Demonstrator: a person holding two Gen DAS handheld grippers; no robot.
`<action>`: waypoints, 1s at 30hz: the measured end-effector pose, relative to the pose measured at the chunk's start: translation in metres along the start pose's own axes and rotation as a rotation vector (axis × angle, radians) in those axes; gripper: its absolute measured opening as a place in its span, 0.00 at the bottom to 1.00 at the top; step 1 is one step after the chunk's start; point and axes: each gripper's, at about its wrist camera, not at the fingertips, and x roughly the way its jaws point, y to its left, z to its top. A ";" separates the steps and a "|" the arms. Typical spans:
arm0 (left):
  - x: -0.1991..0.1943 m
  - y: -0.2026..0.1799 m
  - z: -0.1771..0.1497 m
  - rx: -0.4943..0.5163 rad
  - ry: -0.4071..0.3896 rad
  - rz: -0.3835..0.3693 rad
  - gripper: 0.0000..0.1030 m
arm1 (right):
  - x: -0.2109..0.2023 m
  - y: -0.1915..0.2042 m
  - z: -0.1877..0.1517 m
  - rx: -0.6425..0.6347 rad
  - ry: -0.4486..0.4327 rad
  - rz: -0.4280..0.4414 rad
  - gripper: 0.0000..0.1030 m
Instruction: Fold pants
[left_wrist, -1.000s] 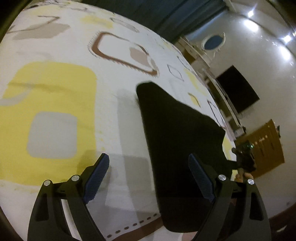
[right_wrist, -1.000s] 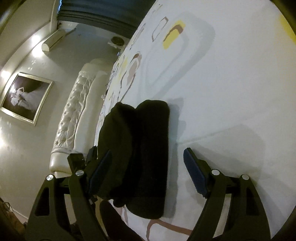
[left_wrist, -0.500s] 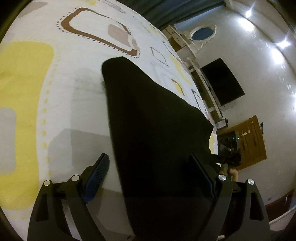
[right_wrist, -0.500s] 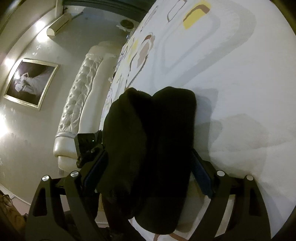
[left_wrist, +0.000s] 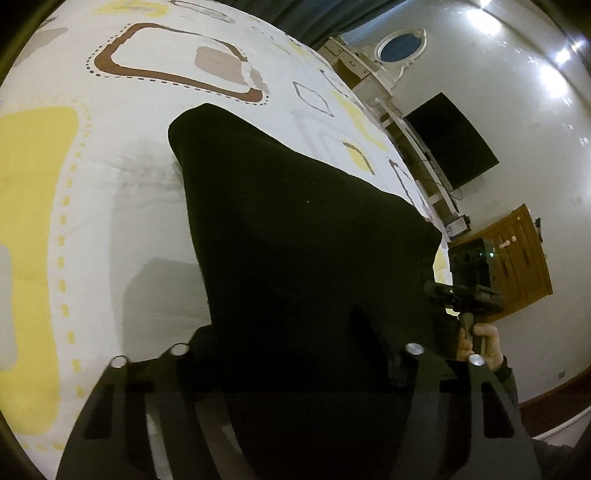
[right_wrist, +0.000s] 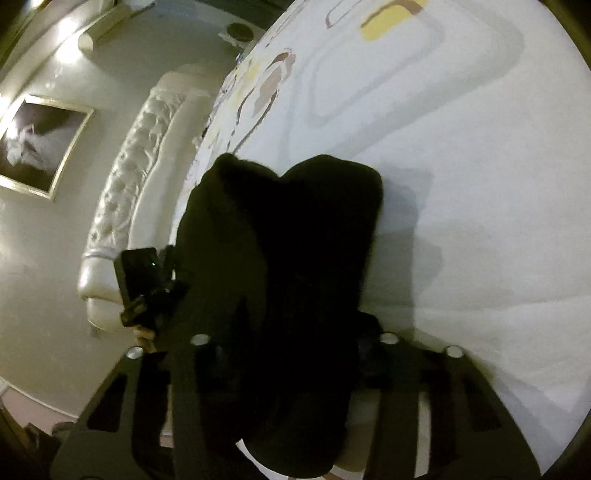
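Black pants (left_wrist: 295, 221), folded into a thick pad, lie on the patterned bed cover (left_wrist: 110, 177). My left gripper (left_wrist: 291, 339) straddles their near end; its jaws are closing, and the cloth fills the gap and hides the pads. In the right wrist view the pants (right_wrist: 295, 229) show as two dark rolls side by side. My right gripper (right_wrist: 291, 339) is also closing, its fingers sunk into the near end of the bundle. Each view shows the other gripper's body beside the cloth, with a person's hand (left_wrist: 484, 339) on the handle.
The white bed cover (right_wrist: 461, 184) stretches far and wide around the pants. A tufted cream headboard (right_wrist: 122, 192) and a framed picture (right_wrist: 40, 144) are at the left. A wall TV (left_wrist: 450, 140), an oval mirror (left_wrist: 400, 48) and a wooden cabinet (left_wrist: 517, 258) stand beyond the bed.
Both grippers moved forward over the pants' near end and narrowed their jaws onto the cloth. The blue pads, visible earlier, are now buried in it.
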 end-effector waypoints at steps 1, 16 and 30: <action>-0.001 0.001 0.000 -0.001 -0.002 -0.002 0.55 | 0.000 0.001 -0.002 -0.004 -0.008 0.000 0.40; -0.068 0.021 0.013 -0.037 -0.123 -0.009 0.37 | 0.044 0.063 0.015 -0.097 -0.036 0.095 0.31; -0.099 0.083 0.014 -0.062 -0.189 0.151 0.61 | 0.097 0.061 0.025 -0.035 -0.042 0.042 0.42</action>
